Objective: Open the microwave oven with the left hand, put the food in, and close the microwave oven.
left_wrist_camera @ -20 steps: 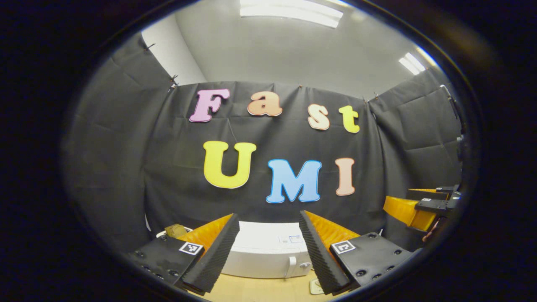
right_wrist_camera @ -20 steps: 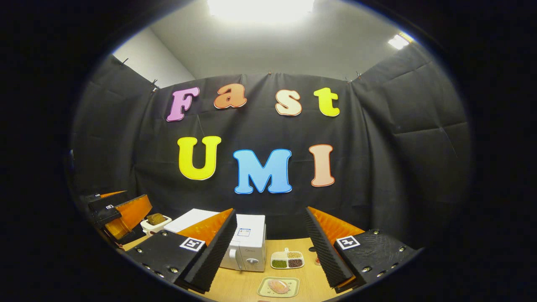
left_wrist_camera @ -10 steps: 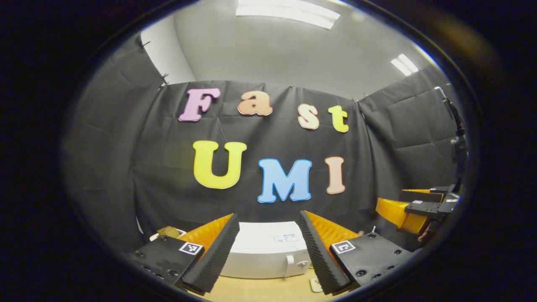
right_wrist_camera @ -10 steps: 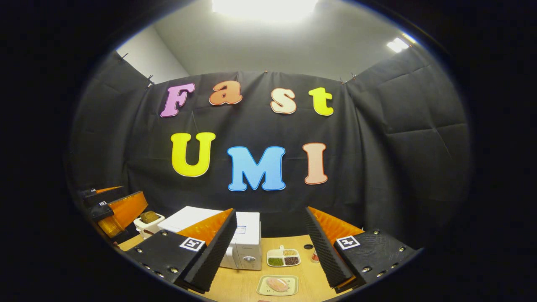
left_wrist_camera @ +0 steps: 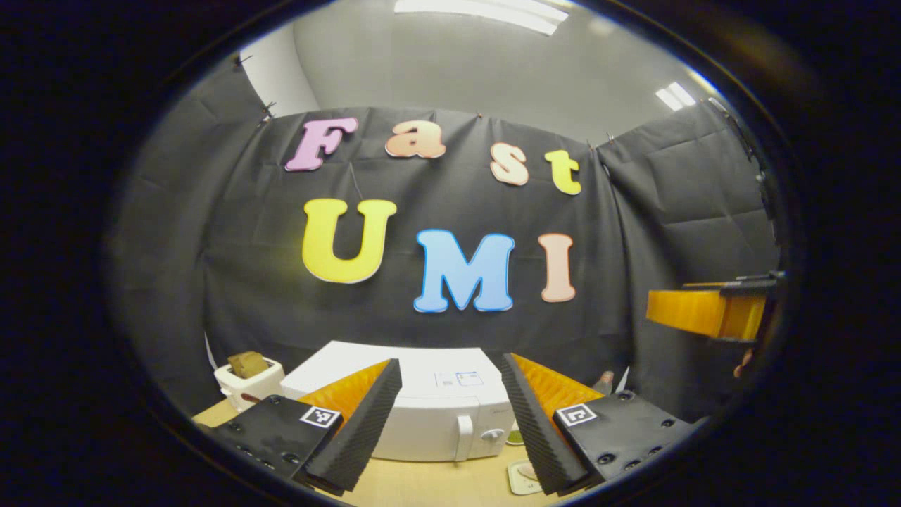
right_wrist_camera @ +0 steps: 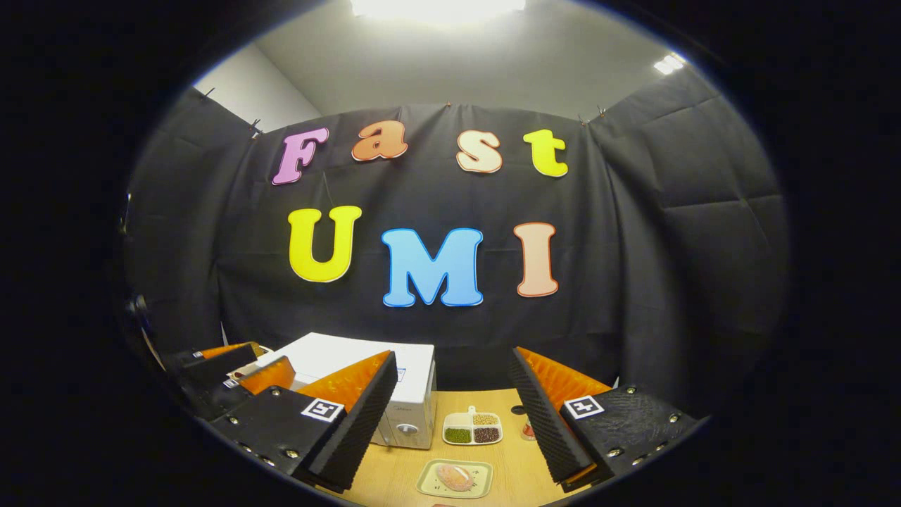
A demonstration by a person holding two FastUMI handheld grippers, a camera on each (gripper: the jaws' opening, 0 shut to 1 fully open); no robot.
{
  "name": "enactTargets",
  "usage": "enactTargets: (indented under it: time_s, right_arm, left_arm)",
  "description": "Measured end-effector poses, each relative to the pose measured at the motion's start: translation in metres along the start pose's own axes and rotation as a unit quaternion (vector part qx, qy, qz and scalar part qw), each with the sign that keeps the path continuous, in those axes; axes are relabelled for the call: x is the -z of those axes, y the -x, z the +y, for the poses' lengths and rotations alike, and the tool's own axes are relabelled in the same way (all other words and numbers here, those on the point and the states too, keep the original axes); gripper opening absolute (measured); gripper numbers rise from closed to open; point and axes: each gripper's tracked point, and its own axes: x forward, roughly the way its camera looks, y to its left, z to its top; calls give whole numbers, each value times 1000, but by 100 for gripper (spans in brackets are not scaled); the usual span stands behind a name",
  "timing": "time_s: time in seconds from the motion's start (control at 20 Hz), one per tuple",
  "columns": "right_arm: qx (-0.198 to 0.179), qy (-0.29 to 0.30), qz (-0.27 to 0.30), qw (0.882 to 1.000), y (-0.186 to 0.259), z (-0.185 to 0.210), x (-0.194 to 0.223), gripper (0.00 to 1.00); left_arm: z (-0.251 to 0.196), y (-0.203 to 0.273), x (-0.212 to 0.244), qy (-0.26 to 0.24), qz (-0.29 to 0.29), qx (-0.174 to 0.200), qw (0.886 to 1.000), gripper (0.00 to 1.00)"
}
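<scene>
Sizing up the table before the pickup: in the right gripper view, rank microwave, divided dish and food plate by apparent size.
1. microwave
2-3. divided dish and food plate: look alike; the plate lies nearer the camera, so unranked.

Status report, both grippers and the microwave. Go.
Left gripper open, empty. Right gripper open, empty. Microwave door shut; food tray on table. Path clear.

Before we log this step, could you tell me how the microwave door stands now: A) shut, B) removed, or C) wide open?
A: the microwave shows its door flush with the front, handle beside the knob, and the open left tool not touching it.
</scene>
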Motion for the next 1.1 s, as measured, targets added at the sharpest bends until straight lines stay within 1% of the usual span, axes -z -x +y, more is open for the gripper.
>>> enactTargets:
  time_s: [0.1, 0.15, 0.2, 0.3, 0.35, 0.4, 0.55, 0.6, 0.75, 0.8, 0.85, 0.9, 0.95, 1.0, 1.05, 1.1]
  right_arm:
    - [-1, 1, 3, 1000, -5, -11, 4, 98]
    - [1, 2, 2, 1000, -7, -18, 3, 98]
    - [2, 2, 1, 1000, -9, -23, 3, 98]
    - [1, 0, -3, 1000, -13, -33, 2, 98]
    - [3, 2, -3, 1000, -15, -38, 2, 98]
    - [7, 5, -1, 1000, -17, -44, 3, 98]
    - [18, 7, 7, 1000, -21, -60, 10, 98]
    - [22, 8, 11, 1000, -23, -65, 14, 98]
    - [28, 10, 26, 999, -27, -74, 25, 98]
    - [29, 10, 30, 999, -29, -76, 27, 98]
    - [31, 10, 33, 999, -31, -79, 29, 98]
    - [33, 9, 34, 999, -32, -80, 29, 98]
    - [33, 8, 35, 999, -33, -80, 30, 98]
    - [34, 7, 35, 999, -35, -80, 30, 98]
    - [35, 8, 36, 999, -36, -81, 31, 98]
    - [36, 8, 37, 999, -36, -81, 31, 98]
  left_arm:
    - [-7, -19, 44, -10, 26, -1, 1000, 95]
    - [-10, -27, 69, -12, 44, -1, 999, 93]
    - [-14, -35, 94, -12, 65, 1, 998, 99]
    - [-17, -51, 130, -13, 96, -1, 995, 94]
    - [-17, -59, 144, -14, 109, -4, 994, 93]
    - [-17, -67, 159, -17, 121, -8, 993, 99]
    - [-18, -92, 190, -21, 146, -12, 989, 99]
    - [-18, -99, 200, -21, 154, -14, 988, 96]
    - [-20, -117, 219, -22, 169, -14, 985, 94]
    - [-18, -121, 226, -24, 174, -16, 984, 89]
    - [-15, -126, 231, -24, 178, -20, 984, 88]
    - [-13, -130, 234, -23, 182, -22, 983, 82]
    - [-12, -134, 238, -24, 186, -24, 982, 78]
    - [-10, -136, 238, -28, 189, -27, 981, 79]
    - [-12, -138, 240, -28, 192, -25, 981, 77]
    - [-20, -141, 242, -20, 194, -11, 981, 67]
